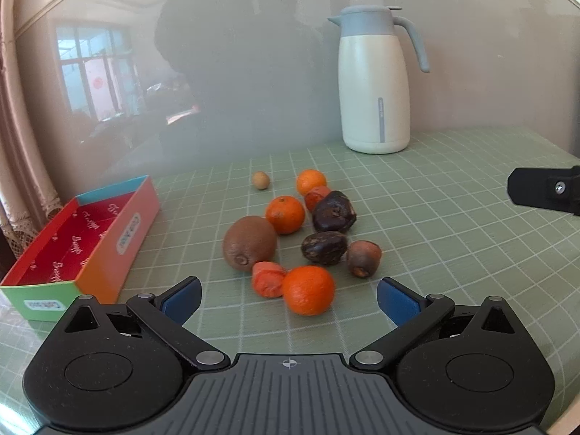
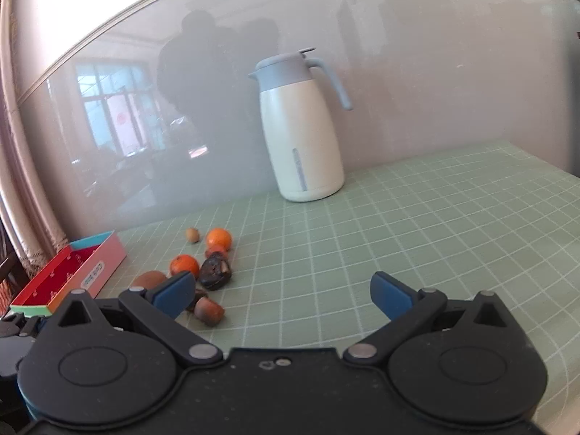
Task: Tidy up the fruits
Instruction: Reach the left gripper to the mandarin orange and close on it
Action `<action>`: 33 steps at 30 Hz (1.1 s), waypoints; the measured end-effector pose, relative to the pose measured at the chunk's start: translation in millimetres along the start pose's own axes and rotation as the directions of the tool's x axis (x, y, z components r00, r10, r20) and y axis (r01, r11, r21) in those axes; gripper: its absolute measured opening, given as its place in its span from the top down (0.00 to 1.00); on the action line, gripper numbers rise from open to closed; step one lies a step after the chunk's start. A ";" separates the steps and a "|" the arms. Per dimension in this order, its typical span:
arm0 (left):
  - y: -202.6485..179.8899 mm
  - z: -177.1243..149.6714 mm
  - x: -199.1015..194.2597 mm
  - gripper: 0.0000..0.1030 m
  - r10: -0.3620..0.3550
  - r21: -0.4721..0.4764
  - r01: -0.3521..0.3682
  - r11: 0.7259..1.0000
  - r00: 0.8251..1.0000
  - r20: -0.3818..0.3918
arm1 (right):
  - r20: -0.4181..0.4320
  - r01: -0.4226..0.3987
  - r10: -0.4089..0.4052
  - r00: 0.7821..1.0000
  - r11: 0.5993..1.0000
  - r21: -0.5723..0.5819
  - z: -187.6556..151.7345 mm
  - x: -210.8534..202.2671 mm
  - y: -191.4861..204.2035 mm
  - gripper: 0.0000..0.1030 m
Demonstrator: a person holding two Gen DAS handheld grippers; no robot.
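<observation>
Judging from an empty colourful box (image 1: pixel 90 232) at the left of the table (image 1: pixel 435 253) and the fruits (image 1: pixel 290 239) clustered loose beside it, nothing is yet sorted; left gripper (image 1: pixel 289 297) and right gripper (image 2: pixel 281 291) are held with jaws spread wide, empty.

Pale green white-gridded tablecloth (image 1: pixel 453 217), orange mandarins (image 1: pixel 308 290), brown kiwi (image 1: pixel 249 243), dark brown-black fruits (image 1: pixel 333 212), red-lined multicoloured box (image 1: pixel 72 250), cream blue-grey-topped jug (image 1: pixel 375 87).

Fruits (image 1: pixel 290 239) clustered loose beside open box (image 1: pixel 87 239).
</observation>
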State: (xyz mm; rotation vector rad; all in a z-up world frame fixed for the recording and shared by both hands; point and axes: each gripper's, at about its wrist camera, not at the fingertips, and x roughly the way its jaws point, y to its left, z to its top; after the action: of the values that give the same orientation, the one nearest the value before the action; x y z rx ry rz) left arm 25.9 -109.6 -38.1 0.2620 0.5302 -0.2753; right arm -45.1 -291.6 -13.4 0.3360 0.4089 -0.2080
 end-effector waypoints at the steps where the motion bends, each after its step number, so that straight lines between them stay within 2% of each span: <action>1: -3.0 0.5 4.0 0.00 -0.001 0.000 0.001 1.000 1.000 -0.002 | 0.005 0.004 -0.004 1.000 1.000 0.009 0.4 -0.8 -3.4 0.00; 4: -8.1 1.6 13.9 0.02 -0.014 -0.014 0.014 1.000 1.000 -0.016 | 0.015 0.018 -0.019 1.000 0.999 0.030 1.3 -1.9 -12.0 0.00; 6: -11.5 2.6 21.4 0.30 -0.020 -0.021 0.020 1.000 0.999 -0.035 | 0.025 0.023 -0.024 0.999 0.999 0.038 1.6 -3.5 -17.1 0.00; 8: -12.2 3.4 31.9 0.32 -0.039 -0.051 0.035 0.998 0.996 -0.081 | 0.028 0.032 -0.033 0.999 0.999 0.044 1.9 -3.9 -21.1 0.00; 11: -13.6 1.7 39.2 0.32 -0.018 -0.071 0.012 0.997 0.996 -0.086 | 0.032 0.035 -0.037 0.999 0.998 0.057 2.1 -5.4 -26.5 0.00; 14: -16.0 1.0 43.6 0.34 -0.028 -0.084 0.020 0.996 0.995 -0.092 | 0.033 0.033 -0.035 0.999 0.998 0.062 2.4 -5.6 -28.9 0.00; 15: -17.1 0.6 44.2 0.43 -0.026 -0.085 0.018 0.996 0.996 -0.091 | 0.034 0.035 -0.037 0.999 0.997 0.062 2.4 -5.4 -29.3 0.00; 19: -15.3 0.1 51.6 0.60 -0.014 -0.108 0.002 0.994 0.993 -0.113 | 0.033 0.032 -0.034 0.999 0.997 0.066 2.6 -4.5 -30.5 0.00; 27: -14.7 -3.2 49.3 0.63 -0.009 -0.130 -0.003 0.992 0.996 -0.091 | 0.034 0.029 -0.032 0.999 0.996 0.082 2.5 -4.2 -34.1 0.00; 33: 4.3 8.9 33.0 0.63 0.040 -0.133 -0.043 0.990 0.999 -0.022 | 0.028 0.029 -0.031 0.999 0.998 0.064 1.6 -2.3 -28.3 0.00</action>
State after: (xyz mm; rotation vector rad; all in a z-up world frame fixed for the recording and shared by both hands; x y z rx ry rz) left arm 58.6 -114.7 -47.4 0.1457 0.5589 -0.1963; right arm -54.0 -318.0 -18.9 0.3894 0.3794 -0.2553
